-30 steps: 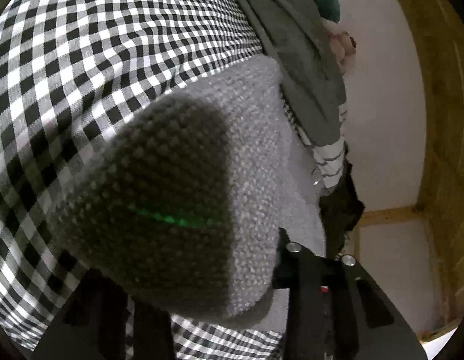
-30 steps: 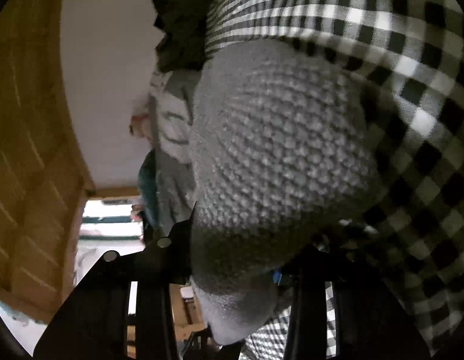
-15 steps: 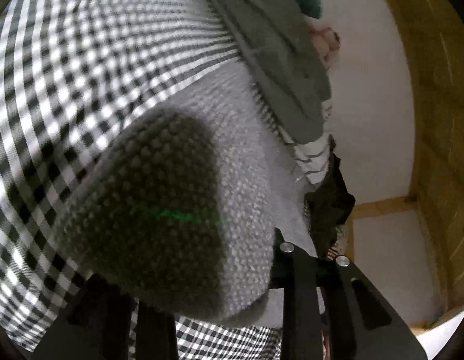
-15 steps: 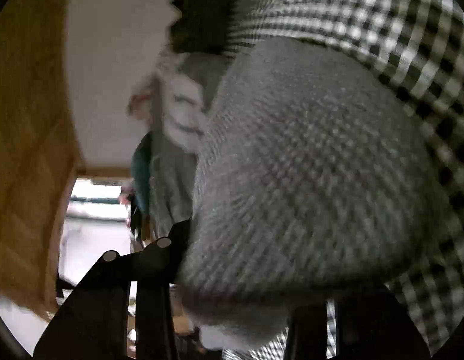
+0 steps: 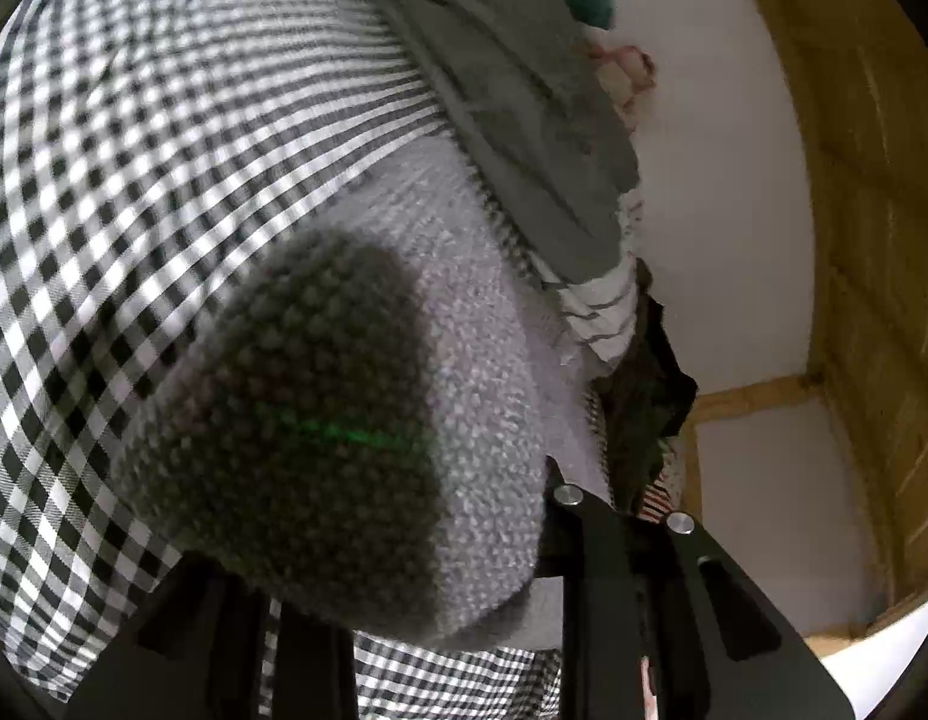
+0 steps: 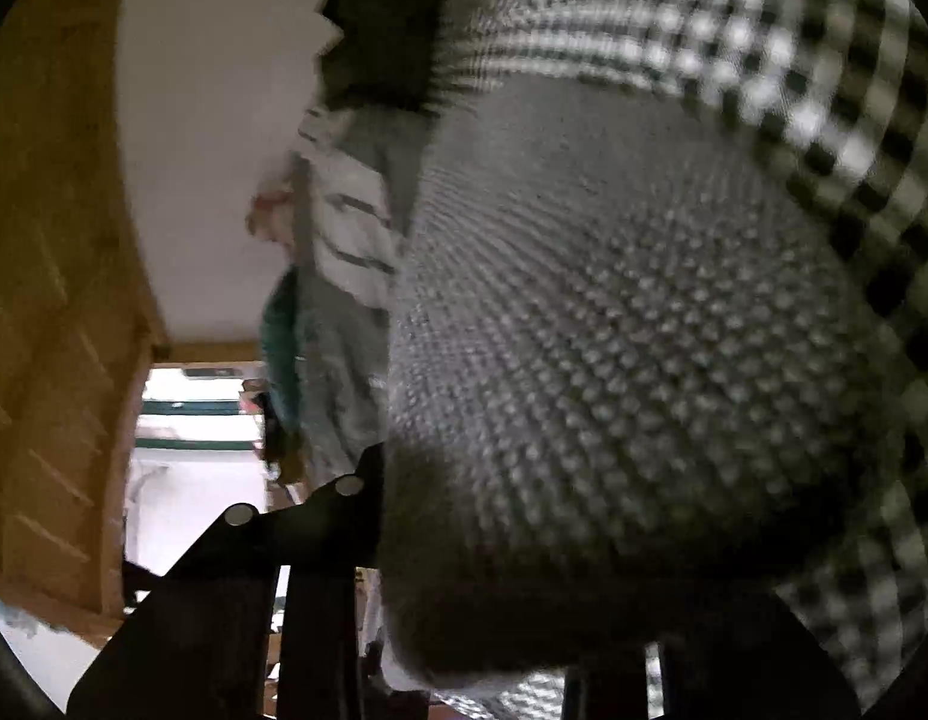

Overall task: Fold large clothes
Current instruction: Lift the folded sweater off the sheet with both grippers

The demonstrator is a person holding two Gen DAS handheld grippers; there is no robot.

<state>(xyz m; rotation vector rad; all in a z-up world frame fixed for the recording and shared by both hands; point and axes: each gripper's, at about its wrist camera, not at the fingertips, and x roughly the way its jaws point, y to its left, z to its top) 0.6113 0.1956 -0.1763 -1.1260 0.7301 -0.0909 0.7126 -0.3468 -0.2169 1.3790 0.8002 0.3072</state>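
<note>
L wrist view, grey knit (image 5: pixel 464 372) bunched over left claw (image 5: pixel 446 588)

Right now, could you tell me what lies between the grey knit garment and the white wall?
In the left wrist view, a pile of other clothes lies between the grey knit garment and the white wall.

both tools tilted upward, left tool (image 5: pixel 416 588) and right tool (image 6: pixel 493 612) each with fingers clamped on bunched knit
</note>
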